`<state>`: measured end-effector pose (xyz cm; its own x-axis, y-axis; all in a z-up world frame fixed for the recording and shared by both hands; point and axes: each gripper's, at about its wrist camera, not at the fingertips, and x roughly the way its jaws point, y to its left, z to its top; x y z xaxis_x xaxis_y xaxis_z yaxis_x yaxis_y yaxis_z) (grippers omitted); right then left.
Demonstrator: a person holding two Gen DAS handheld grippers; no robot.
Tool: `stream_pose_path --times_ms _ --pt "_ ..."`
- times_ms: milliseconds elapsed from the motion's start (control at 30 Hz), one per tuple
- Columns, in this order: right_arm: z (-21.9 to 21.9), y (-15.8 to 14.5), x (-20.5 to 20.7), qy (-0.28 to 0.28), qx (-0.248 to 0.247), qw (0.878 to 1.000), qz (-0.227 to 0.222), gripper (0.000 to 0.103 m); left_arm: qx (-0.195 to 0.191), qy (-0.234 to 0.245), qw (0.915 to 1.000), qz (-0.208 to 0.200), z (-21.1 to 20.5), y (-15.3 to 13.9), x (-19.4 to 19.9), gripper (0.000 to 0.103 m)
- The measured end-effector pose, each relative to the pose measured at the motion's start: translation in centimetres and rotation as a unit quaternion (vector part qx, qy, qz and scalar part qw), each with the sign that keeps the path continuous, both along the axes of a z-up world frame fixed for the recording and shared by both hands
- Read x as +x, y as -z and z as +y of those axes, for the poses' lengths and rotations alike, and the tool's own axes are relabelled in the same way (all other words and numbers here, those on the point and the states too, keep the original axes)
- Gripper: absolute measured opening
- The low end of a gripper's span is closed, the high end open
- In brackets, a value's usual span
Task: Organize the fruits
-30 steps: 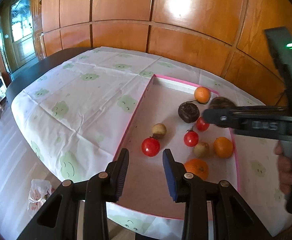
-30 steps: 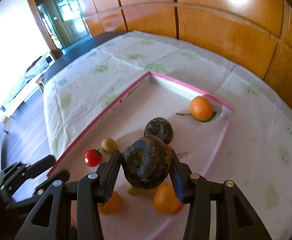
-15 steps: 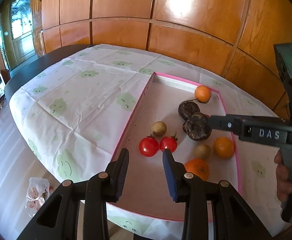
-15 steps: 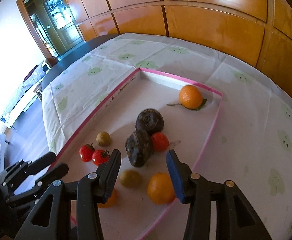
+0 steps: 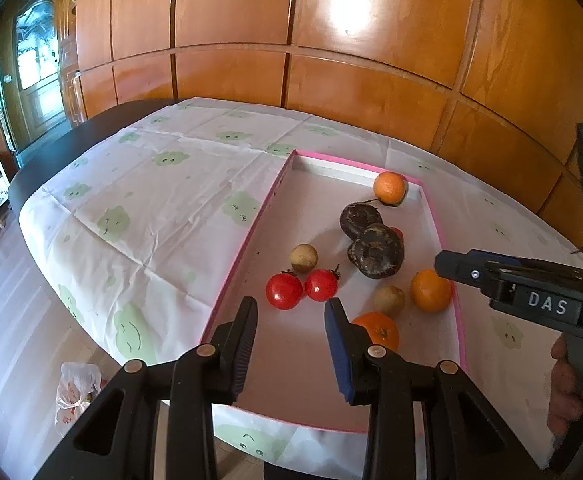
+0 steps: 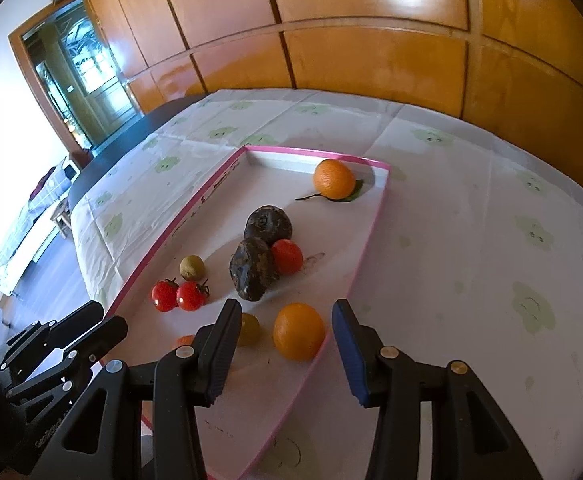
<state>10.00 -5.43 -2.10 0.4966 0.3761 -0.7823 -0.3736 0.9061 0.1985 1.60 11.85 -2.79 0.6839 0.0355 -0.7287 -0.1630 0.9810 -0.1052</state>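
Round orange mandarin [image 6: 298, 331] sits in pink-rimmed white tray [image 6: 367, 236] at near right corner, directly ahead between spread right tongs [image 6: 283, 350]. Left tongs [image 5: 289, 338] also released, empty, farther off. Right hand nearer.

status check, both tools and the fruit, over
Left tool open, empty, low over the tray. Right tool open, empty, above an orange. Two dark fruits lie together mid-tray, a tomato touching. Nothing in the way.
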Motion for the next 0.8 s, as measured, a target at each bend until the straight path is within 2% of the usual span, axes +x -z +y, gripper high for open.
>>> stream_pose_path --times_ms 300,567,800 --pt "-0.9 -0.8 -3.5 0.044 -0.026 0.998 -0.046 0.048 0.006 0.007 0.9998 -0.017 -0.8 -0.9 -1.0 0.036" --pt "-2.3 -0.7 -6.5 0.099 -0.046 0.991 -0.077 0.048 0.016 0.013 0.9992 -0.033 -1.7 -1.0 -2.5 0.046" --pt "-2.3 -0.2 -7.9 0.107 -0.059 0.989 -0.085 0.049 0.022 0.013 0.9988 -0.042 -2.3 -1.1 -3.5 0.057"
